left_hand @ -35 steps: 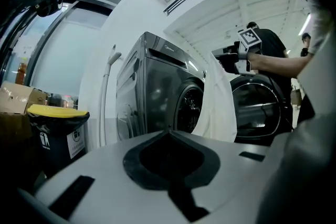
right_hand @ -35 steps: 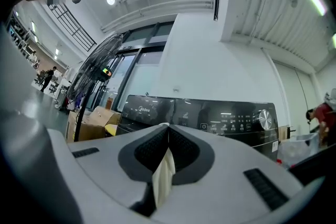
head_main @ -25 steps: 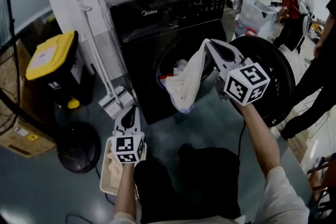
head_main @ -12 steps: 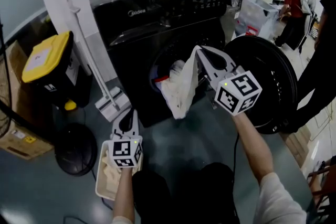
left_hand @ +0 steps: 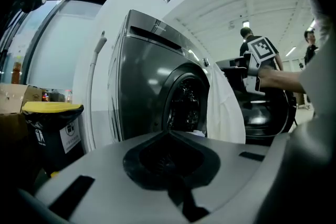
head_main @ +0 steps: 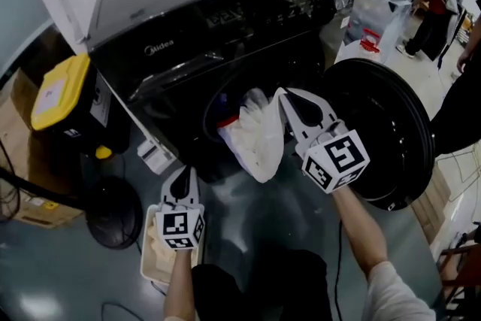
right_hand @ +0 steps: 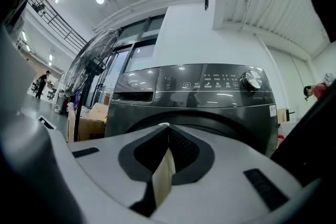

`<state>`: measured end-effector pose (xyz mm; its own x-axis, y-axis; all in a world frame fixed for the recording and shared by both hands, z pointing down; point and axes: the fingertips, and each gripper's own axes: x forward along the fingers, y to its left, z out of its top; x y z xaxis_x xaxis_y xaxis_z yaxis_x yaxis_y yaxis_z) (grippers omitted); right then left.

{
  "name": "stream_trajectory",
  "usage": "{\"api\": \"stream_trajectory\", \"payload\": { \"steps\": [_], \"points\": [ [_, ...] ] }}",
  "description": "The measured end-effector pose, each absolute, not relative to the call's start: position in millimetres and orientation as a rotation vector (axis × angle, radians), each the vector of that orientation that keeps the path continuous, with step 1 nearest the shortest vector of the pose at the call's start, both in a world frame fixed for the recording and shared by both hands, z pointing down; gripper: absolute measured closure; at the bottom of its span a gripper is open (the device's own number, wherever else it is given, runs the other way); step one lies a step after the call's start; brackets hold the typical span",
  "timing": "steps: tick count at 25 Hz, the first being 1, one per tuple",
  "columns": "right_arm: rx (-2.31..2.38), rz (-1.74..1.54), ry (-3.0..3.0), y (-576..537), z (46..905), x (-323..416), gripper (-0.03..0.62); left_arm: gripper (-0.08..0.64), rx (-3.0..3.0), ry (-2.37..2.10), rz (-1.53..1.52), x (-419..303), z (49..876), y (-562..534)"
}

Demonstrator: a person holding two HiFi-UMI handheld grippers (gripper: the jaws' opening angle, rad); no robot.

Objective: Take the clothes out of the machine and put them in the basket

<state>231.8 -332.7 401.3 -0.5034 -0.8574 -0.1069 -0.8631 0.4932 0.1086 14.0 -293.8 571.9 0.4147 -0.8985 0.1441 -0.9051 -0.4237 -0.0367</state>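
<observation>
Within the last second the right gripper [head_main: 284, 92], jaws clamped on a thin white cloth garment [head_main: 255, 140], had sunk, and the garment hung just outside the drum mouth of the black front-loading washing machine [head_main: 188, 26]. The left gripper [head_main: 183, 175], jaws together and empty, had shifted above the cream plastic basket [head_main: 146, 267] on the floor. Carrying the garment over to that basket looked like the next step.

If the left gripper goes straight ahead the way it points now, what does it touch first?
The left gripper would most likely meet the front of the washing machine, by the left rim of its door opening. The hanging white garment lies right of that line; depth is unclear.
</observation>
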Motion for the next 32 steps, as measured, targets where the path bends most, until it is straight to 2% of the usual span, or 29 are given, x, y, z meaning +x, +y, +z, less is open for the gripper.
{"api": "stream_trajectory", "payload": {
  "steps": [16, 32],
  "points": [
    [-1.553, -0.076, 2.773, -301.3, 273.9, 218.8, 0.566, 0.541, 2.481, -1.608, 0.291, 23.8, 378.8, -262.6],
    [-1.531, -0.067, 2.769, -234.4, 56.2, 204.9, 0.566, 0.541, 2.487, -1.611, 0.273, 16.7, 166.9, -213.1]
  ]
}}
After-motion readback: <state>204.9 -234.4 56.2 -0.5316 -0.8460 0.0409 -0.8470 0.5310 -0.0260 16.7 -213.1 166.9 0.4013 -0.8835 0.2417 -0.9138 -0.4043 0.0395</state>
